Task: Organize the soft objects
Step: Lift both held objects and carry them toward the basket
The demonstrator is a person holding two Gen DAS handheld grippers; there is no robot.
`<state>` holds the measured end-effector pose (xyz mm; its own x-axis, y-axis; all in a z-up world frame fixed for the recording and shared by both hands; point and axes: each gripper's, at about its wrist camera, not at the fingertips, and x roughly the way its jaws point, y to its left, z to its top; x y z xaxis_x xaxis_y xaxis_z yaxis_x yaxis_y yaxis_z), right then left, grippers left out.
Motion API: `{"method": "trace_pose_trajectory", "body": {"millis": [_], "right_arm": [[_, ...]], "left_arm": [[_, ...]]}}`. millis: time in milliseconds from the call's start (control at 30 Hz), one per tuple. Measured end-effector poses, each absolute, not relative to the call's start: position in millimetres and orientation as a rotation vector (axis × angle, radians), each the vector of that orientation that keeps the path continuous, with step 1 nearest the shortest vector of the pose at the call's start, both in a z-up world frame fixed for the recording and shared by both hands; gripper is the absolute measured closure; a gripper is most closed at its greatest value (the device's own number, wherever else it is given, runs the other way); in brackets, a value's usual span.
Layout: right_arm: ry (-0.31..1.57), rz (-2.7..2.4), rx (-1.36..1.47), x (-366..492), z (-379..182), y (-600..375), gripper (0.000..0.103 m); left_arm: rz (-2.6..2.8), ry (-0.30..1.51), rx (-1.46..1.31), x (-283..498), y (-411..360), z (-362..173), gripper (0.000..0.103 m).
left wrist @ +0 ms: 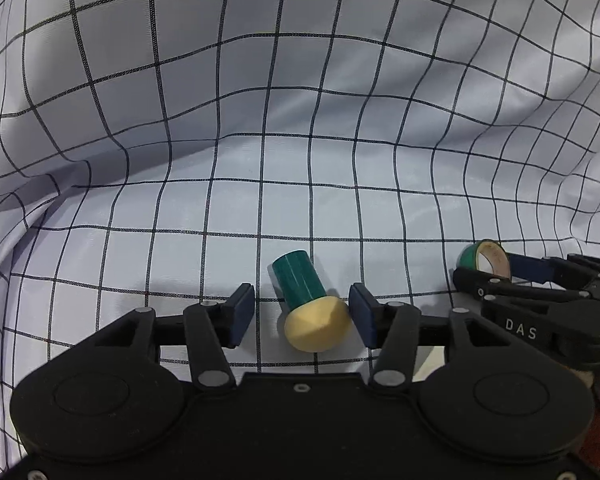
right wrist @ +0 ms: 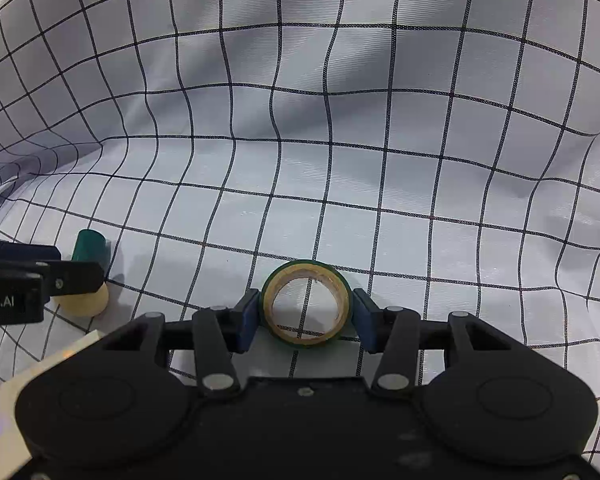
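A sponge applicator (left wrist: 308, 304) with a green handle and a yellow foam head lies on the checked cloth (left wrist: 300, 120). My left gripper (left wrist: 302, 316) is open around it; the foam head rests against the right pad and the left pad stands apart. A green tape roll (right wrist: 306, 305) stands on edge between the fingers of my right gripper (right wrist: 306, 318). Both pads touch the roll's sides. In the left wrist view the roll (left wrist: 485, 266) and right gripper (left wrist: 540, 280) show at the right. In the right wrist view the applicator (right wrist: 88, 272) and left gripper (right wrist: 40, 280) show at the left.
The white cloth with a dark grid (right wrist: 340, 120) covers the whole surface and rises in folds behind and at both sides. A pale flat edge (right wrist: 40, 364) shows at the lower left in the right wrist view.
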<state>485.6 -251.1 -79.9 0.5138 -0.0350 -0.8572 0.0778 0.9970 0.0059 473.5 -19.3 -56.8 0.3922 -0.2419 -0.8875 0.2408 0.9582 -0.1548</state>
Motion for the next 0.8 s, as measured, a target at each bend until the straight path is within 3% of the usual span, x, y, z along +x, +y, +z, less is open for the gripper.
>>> {"method": "trace_pose_trajectory", "body": {"millis": [533, 667, 800], "right_arm": [[1.031, -0.072, 0.034, 488, -81, -249, 0.055], [1.028, -0.067, 0.044, 486, -80, -252, 0.055], [1.021, -0.071, 0.072, 484, -75, -258, 0.055]], "left_arm": [[-0.334, 1.168, 0.023, 479, -47, -75, 0.052], [-0.364, 1.168, 0.025, 481, -51, -75, 0.065], [-0.360, 1.153, 0.053, 481, -59, -73, 0.065]]}}
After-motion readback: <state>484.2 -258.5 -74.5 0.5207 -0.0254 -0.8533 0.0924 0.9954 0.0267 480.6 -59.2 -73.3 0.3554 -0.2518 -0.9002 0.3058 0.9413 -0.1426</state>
